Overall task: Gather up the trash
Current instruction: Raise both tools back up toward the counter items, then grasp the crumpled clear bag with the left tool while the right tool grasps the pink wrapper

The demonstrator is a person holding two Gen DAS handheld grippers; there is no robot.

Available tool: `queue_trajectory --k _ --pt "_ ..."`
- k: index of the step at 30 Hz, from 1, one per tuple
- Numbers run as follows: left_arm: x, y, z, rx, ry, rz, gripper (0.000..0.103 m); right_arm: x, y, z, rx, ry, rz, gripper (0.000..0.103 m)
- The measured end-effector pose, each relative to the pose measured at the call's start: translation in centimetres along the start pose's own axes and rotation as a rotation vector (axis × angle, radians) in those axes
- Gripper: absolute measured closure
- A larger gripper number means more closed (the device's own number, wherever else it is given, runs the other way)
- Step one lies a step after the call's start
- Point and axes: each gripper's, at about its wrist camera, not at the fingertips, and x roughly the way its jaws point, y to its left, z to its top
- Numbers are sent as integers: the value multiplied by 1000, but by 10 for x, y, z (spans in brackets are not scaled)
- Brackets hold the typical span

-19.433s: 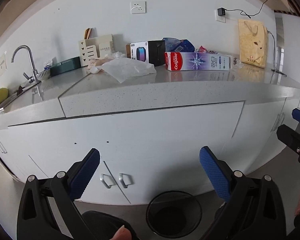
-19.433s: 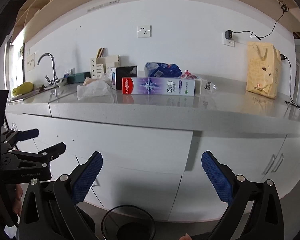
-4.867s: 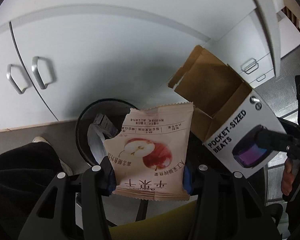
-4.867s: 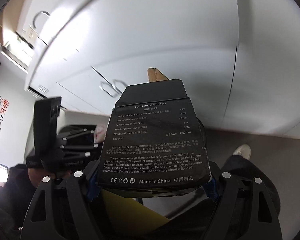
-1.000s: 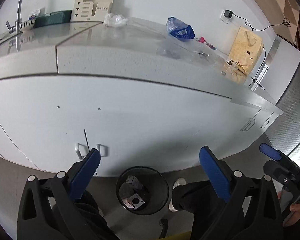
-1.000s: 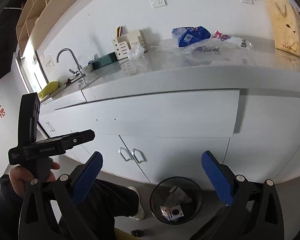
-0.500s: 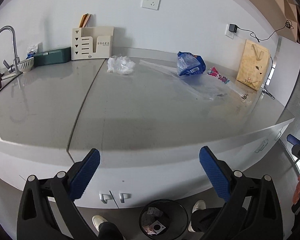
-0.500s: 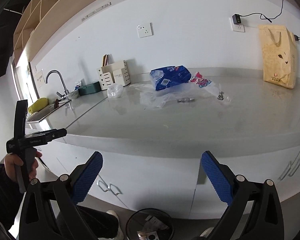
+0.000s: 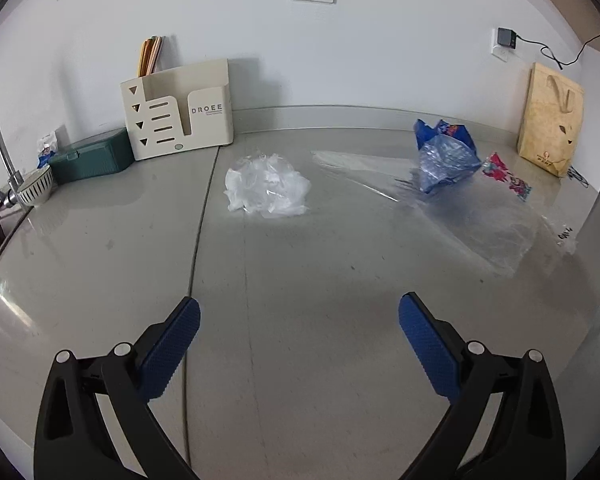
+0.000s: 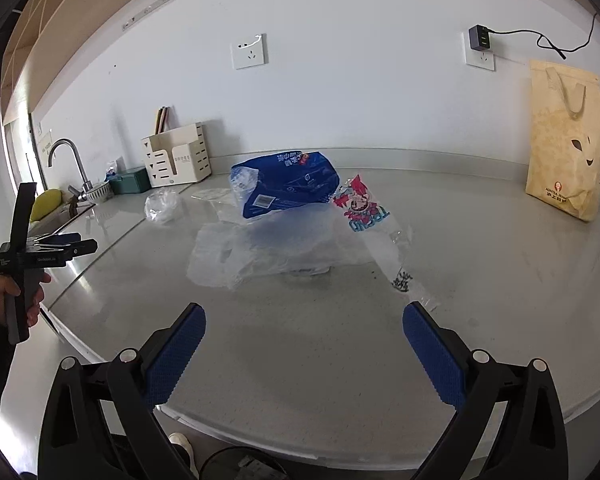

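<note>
While our left gripper (image 9: 299, 330) hangs spread and empty over the counter (image 9: 300, 280), the crumpled clear bag (image 9: 266, 186) sits up-frame just left of centre, nearest this hand. Our right gripper (image 10: 304, 338), also spread and empty, faces the flat plastic sheet (image 10: 268, 254), lying crosswise mid-frame, under the blue wrapper (image 10: 284, 190).
</note>
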Motion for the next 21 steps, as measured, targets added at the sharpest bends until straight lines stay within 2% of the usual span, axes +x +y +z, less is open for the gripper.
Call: queue_trajectory --k 3,8,14,18,21 --pt "27 9 29 1 17 57 4 22 -17 21 19 37 -27 3" --pt "75 16 64 14 100 49 4 63 -42 56 52 107 -44 3" --pt "114 15 81 28 148 44 4 127 -61 86 53 217 -39 3" --pt "134 14 90 29 170 39 4 158 -68 93 56 263 -32 3" --pt "148 16 97 32 188 46 4 177 -73 96 84 296 9 4"
